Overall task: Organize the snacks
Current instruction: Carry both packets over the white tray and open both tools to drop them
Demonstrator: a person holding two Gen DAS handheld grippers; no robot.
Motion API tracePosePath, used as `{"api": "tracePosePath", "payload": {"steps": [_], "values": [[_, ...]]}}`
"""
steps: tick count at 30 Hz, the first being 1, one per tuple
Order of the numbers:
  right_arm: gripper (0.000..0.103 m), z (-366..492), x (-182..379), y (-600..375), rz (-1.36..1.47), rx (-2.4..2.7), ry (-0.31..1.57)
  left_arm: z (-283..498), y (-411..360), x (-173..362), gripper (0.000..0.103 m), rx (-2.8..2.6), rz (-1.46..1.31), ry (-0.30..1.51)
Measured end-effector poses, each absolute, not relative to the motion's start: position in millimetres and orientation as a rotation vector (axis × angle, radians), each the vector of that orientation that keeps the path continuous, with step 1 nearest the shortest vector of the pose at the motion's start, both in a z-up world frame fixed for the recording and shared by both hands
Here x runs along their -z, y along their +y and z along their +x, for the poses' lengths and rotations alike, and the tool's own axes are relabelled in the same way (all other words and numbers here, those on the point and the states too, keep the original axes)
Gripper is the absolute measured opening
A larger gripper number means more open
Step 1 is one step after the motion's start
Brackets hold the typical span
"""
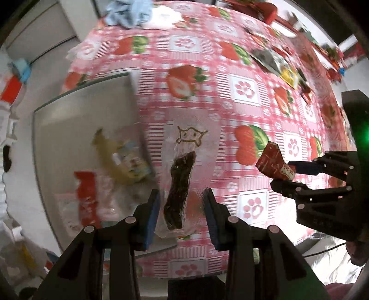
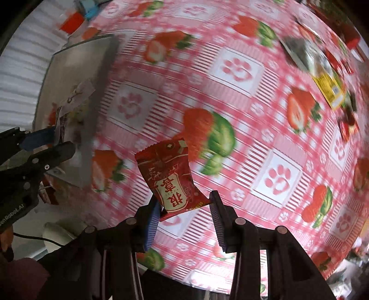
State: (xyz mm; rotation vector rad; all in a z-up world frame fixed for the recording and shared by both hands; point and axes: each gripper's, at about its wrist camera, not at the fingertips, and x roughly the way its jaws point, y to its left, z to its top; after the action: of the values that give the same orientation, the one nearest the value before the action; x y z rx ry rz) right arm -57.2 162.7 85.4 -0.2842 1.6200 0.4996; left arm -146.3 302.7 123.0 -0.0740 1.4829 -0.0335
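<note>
Left wrist view: left gripper (image 1: 182, 207) pointing down, pinching a clear packet (image 1: 178, 184) holding a dark snack strip; jaws part-closed, pads pressing on the clear wrap. Packet hanging with its long axis running away from the camera, cartoon-printed end farthest from the jaws, above the grey tray (image 1: 80, 120). Lying in the tray: a yellow packet (image 1: 122, 159) and a red-and-white one (image 1: 86, 198), both blurred. Spreading beneath: a pink checked tablecloth (image 1: 207, 69) with strawberries and paw prints, more packets (image 1: 274, 62) scattered at its far side, a blue cloth (image 1: 129, 11) at the far edge. At right, right gripper (image 1: 286, 175) pinching a red sachet (image 1: 274, 163)

Right wrist view: right gripper (image 2: 184, 207) pointing down, narrowly parted jaws clamping the red sachet (image 2: 170, 177) by its near end, long axis tilting away and to the left, well above the tablecloth (image 2: 230, 97). Left gripper (image 2: 53, 143) hovering over the tray (image 2: 69, 67) at left
</note>
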Motion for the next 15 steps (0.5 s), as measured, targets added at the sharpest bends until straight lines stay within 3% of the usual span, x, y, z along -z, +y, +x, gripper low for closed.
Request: {"api": "tracePosePath", "payload": {"steps": [15], "values": [[0.043, -55.5, -100.6, 263.5, -0.393, -0.66, 1.528, -163.7, 392.1, -137.9, 0.041, -0.142, -0.193, 1.441]]}}
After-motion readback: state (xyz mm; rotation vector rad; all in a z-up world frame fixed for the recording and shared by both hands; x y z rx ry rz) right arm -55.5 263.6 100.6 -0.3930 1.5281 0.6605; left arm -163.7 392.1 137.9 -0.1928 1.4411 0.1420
